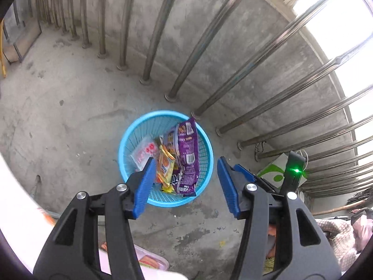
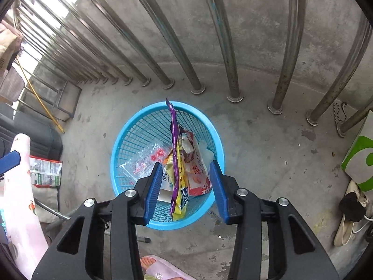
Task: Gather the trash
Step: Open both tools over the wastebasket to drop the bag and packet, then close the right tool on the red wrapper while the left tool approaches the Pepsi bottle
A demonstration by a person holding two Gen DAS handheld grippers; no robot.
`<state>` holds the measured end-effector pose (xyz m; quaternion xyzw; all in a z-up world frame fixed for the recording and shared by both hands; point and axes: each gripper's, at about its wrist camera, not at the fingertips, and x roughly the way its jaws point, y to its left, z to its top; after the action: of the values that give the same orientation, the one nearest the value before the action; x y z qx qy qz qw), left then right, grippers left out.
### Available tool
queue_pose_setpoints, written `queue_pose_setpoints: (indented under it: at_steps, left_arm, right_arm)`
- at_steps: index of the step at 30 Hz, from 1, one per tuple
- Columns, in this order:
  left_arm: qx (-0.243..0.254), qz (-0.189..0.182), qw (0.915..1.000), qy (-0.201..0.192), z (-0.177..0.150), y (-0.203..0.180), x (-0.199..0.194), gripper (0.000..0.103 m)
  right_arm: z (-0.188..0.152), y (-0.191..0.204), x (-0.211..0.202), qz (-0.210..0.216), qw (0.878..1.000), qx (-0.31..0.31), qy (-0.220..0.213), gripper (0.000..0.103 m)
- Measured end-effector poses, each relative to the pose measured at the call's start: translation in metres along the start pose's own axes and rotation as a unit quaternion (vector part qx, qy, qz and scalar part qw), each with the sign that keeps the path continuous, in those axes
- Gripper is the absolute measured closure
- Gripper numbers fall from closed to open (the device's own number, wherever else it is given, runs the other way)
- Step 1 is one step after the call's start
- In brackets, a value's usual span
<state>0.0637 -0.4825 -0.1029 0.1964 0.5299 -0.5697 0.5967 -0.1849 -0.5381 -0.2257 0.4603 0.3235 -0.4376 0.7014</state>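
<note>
Blue basket (image 1: 205,154): near rim partly hidden behind left gripper (image 1: 186,182) pads. Print on purple wrapper (image 1: 187,149) too small to read. Lower wrappers buried under upper ones, kinds unclear. Pink slipper (image 2: 163,269) cut off at bottom edge. Green-and-white bag (image 2: 360,161) cut off at right edge.

The right tool (image 2: 186,184) hangs over a blue mesh basket (image 2: 130,140) on the concrete floor (image 2: 268,144), its blue pads apart and touching nothing. In the basket a purple and yellow wrapper (image 2: 177,163) stands upright among other packets. Steel railing bars (image 2: 230,53) rise behind the basket.
</note>
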Motion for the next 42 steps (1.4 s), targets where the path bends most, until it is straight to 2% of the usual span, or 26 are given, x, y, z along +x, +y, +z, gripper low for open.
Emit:
queue_pose_setpoints:
  at_steps: [3, 7, 9, 13, 16, 19, 25, 28, 34, 36, 39, 40, 42]
  left_arm:
    - [0.004, 0.016, 0.999, -0.042, -0.011, 0.004, -0.044, 0.047]
    - [0.0, 0.046, 0.9937, -0.102, -0.039, 0.016, -0.113, 0.041]
    - [-0.01, 0.065, 0.9883, -0.137, -0.06, 0.028, -0.148, 0.034]
    - [-0.049, 0.107, 0.9743, -0.192, -0.113, 0.063, -0.211, 0.028]
    - [-0.083, 0.154, 0.96, -0.218, -0.159, 0.095, -0.25, 0.023]
    - [-0.13, 0.199, 0.9414, -0.239, -0.208, 0.127, -0.285, 0.02]
    - [-0.205, 0.266, 0.8947, -0.295, -0.289, 0.182, -0.345, 0.016]
    - [-0.225, 0.289, 0.8734, -0.321, -0.313, 0.205, -0.374, 0.013]
    - [-0.242, 0.325, 0.8437, -0.352, -0.321, 0.264, -0.417, 0.012]
    - [-0.255, 0.326, 0.8391, -0.353, -0.316, 0.291, -0.426, 0.012]
    - [-0.276, 0.324, 0.8399, -0.337, -0.301, 0.335, -0.425, 0.012]
    - [-0.284, 0.323, 0.8419, -0.326, -0.295, 0.35, -0.423, 0.012]
    - [-0.295, 0.316, 0.8488, -0.304, -0.287, 0.377, -0.416, 0.012]
  right_arm:
    - [0.0, 0.007, -0.025, 0.018, 1.0, -0.004, -0.022, 0.06]
    - [-0.001, 0.034, -0.058, 0.051, 0.998, -0.035, -0.032, 0.054]
    - [-0.003, 0.056, -0.075, 0.073, 0.995, -0.059, -0.034, 0.051]
    - [-0.011, 0.104, -0.1, 0.123, 0.986, -0.108, -0.026, 0.049]
    - [-0.023, 0.148, -0.114, 0.154, 0.975, -0.156, -0.015, 0.048]
    - [-0.043, 0.198, -0.121, 0.182, 0.96, -0.214, 0.001, 0.045]
    - [-0.089, 0.293, -0.121, 0.224, 0.922, -0.311, 0.051, 0.045]
    - [-0.106, 0.344, -0.122, 0.244, 0.901, -0.352, 0.067, 0.045]
    - [-0.125, 0.467, -0.119, 0.291, 0.863, -0.404, 0.087, 0.045]
    - [-0.13, 0.511, -0.103, 0.291, 0.858, -0.411, 0.097, 0.045]
    - [-0.136, 0.571, -0.068, 0.276, 0.86, -0.414, 0.11, 0.045]
    - [-0.138, 0.592, -0.054, 0.266, 0.859, -0.422, 0.111, 0.045]
    - [-0.142, 0.624, -0.028, 0.239, 0.867, -0.423, 0.109, 0.045]
